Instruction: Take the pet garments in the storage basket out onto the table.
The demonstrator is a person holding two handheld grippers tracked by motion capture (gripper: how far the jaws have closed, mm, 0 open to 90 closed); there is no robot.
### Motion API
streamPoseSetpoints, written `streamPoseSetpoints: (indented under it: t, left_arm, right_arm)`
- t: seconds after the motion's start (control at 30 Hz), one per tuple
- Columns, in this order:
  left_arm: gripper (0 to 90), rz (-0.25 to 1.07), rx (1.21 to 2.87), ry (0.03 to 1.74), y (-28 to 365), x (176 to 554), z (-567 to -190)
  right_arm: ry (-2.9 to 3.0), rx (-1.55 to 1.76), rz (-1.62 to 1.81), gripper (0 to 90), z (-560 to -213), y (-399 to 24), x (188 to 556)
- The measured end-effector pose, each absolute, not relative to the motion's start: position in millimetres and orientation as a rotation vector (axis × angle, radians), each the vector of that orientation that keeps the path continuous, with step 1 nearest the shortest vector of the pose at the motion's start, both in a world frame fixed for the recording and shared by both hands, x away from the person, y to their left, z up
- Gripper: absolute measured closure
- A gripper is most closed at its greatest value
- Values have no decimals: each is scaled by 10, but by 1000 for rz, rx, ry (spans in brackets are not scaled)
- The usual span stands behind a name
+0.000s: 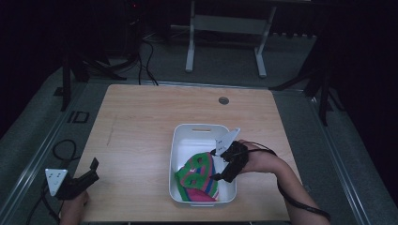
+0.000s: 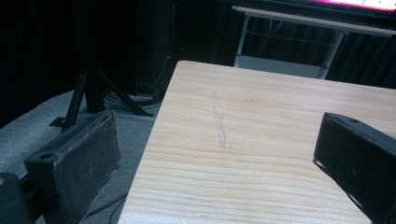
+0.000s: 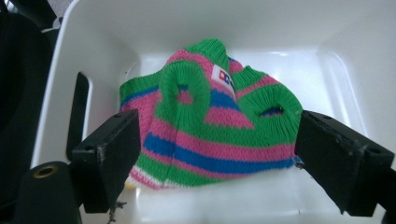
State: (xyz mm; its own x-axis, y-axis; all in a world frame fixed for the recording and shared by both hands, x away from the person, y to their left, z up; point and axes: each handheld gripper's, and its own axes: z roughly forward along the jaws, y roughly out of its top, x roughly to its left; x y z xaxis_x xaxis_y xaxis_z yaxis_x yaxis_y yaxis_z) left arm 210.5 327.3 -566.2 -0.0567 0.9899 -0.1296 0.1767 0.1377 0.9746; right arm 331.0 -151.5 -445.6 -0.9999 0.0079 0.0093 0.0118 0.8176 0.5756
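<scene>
Dim room: grey carpeted floor [image 1: 37, 117], white-legged bench [image 1: 225, 28] behind the wooden table [image 1: 155, 112], dark surroundings.

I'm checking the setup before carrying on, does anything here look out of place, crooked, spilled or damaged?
Nothing looks spilled or broken. The striped knit garment lies crumpled rather than folded in the white bin, bunched toward its near end. The wooden table carries a faint pale streak. The right gripper hovers open over the garment; the left gripper is open at the table's corner.
</scene>
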Motion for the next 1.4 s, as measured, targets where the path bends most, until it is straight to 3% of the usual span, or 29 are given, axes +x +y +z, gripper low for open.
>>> streamPoseSetpoints:
  t: [0.67, 1.17, 1.33, 1.4]
  left_arm:
    - [9, 1041, 1209, 1436, 3282, 2105, -5661]
    - [9, 1041, 1213, 1436, 3282, 2104, -5661]
    - [9, 1039, 1202, 1434, 3292, 2102, -5661]
    - [9, 1039, 1204, 1434, 3289, 2102, -5661]
  right_arm:
    - [-2977, 102, -815, 144, -4795, -804, 3298]
    - [-3017, 136, -608, 151, -5199, -541, 3203]
    - [-3110, 148, -552, 253, -5266, -502, 3150]
    - [-3169, 172, -547, 360, -5265, -501, 3117]
